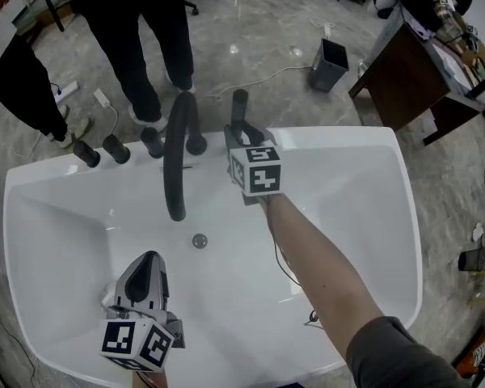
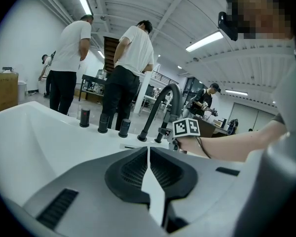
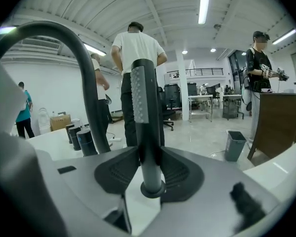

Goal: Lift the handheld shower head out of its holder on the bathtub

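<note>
The handheld shower head (image 1: 239,103) is a dark slim wand standing upright at the far rim of the white bathtub (image 1: 372,140), just right of the arched dark faucet (image 1: 176,152). My right gripper (image 1: 241,132) is shut on the wand's shaft. In the right gripper view the shower head (image 3: 144,107) rises straight up between the jaws of the right gripper (image 3: 147,154), and a ringed lower end shows below the pads. My left gripper (image 1: 149,259) hangs over the tub's near basin, shut and empty. The left gripper (image 2: 148,149) has its jaws pressed together.
Three dark knobs (image 1: 115,148) line the rim left of the faucet. A drain (image 1: 200,240) sits in the tub floor. Two people (image 1: 145,47) stand close behind the tub. A grey bin (image 1: 329,65) and a brown desk (image 1: 404,75) stand at the back right.
</note>
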Demonstrator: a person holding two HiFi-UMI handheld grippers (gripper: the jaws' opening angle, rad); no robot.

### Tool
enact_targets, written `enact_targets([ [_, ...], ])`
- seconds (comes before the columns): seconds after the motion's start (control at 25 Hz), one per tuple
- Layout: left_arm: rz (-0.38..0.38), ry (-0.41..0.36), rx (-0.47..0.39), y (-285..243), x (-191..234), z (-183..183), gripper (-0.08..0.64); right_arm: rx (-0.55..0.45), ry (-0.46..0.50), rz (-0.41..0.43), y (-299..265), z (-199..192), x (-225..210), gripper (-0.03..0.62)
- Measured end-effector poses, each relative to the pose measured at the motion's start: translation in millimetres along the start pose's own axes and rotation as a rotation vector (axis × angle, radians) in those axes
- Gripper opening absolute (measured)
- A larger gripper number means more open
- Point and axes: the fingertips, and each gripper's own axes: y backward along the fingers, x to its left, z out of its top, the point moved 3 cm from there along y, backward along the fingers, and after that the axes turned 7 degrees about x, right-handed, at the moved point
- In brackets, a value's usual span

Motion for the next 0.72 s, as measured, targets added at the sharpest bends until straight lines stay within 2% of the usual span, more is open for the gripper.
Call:
enact_targets([
  [0.16, 0.01, 0.003, 0.014, 4, -1, -3, 0.026, 0.011, 0.015, 0.013, 7, -2, -1, 0.14],
  [0.48, 0.019, -0.006, 0.012, 32, -8, 3, 0.026, -0.056, -0.116, 0.022, 50, 13, -8, 0.137],
  [0.72, 0.033, -0.014, -0.009, 66, -21, 10, 0.026, -0.104, -0.026, 0.029, 99, 35, 8, 0.137],
])
